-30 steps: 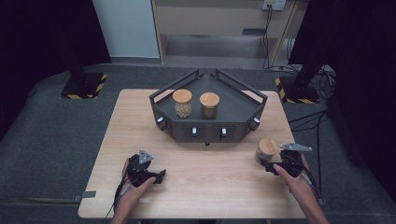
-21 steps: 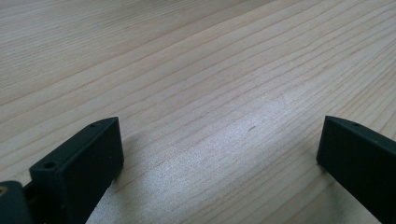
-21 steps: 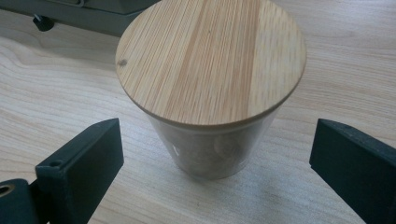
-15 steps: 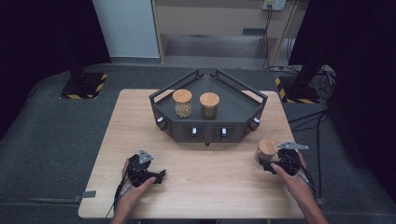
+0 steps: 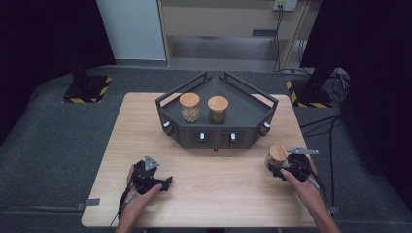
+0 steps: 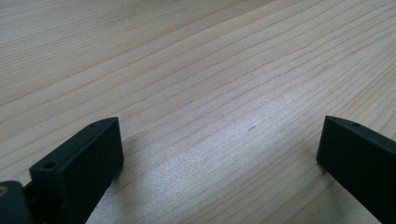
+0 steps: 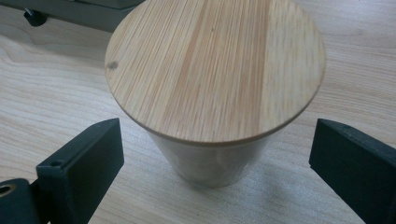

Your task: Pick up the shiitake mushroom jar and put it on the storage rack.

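A glass jar with a round wooden lid (image 5: 278,154) (image 7: 215,70) stands upright on the wooden table (image 5: 218,184), near its right edge. My right gripper (image 5: 273,167) (image 7: 217,135) is open, one black jaw on each side of the jar's body with a gap on both sides, nothing pressing. My left gripper (image 5: 166,182) (image 6: 219,140) rests low over the table at the front left, open, with bare wood between its jaws.
A black angular tray (image 5: 216,141) sits at the back centre of the table. Inside it stand two wooden-lidded jars, one with pale contents (image 5: 189,108) and one with greenish contents (image 5: 217,109). Grey carpet surrounds the table.
My right gripper has edged slightly left, closer around the jar. The left gripper and the jars in the tray stay where they were.
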Action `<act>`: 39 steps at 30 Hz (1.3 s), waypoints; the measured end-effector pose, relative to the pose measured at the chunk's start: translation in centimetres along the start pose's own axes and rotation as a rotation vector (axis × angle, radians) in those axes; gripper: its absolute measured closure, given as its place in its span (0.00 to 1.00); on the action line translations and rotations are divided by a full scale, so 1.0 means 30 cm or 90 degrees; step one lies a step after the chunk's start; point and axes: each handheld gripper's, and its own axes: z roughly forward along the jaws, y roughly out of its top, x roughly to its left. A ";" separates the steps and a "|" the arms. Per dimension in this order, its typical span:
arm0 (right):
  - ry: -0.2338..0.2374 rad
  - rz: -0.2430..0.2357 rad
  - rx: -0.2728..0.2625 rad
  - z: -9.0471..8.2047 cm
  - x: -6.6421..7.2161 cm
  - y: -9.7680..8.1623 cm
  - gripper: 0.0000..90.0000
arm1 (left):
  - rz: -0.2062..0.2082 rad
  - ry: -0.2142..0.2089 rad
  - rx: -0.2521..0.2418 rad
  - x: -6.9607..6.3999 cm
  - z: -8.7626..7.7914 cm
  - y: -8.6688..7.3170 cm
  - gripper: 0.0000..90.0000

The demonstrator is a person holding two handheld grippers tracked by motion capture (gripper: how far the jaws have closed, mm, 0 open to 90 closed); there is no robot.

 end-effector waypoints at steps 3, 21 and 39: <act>0.000 -0.001 0.001 0.004 0.002 -0.001 0.04 | 0.000 0.000 0.000 0.000 0.000 0.000 0.00; -0.001 -0.004 0.010 0.038 0.012 0.017 0.06 | 0.000 0.000 0.000 0.000 0.000 0.000 0.00; -0.008 -0.011 0.016 0.067 0.021 0.029 0.15 | 0.000 0.000 0.000 0.000 0.000 0.000 0.00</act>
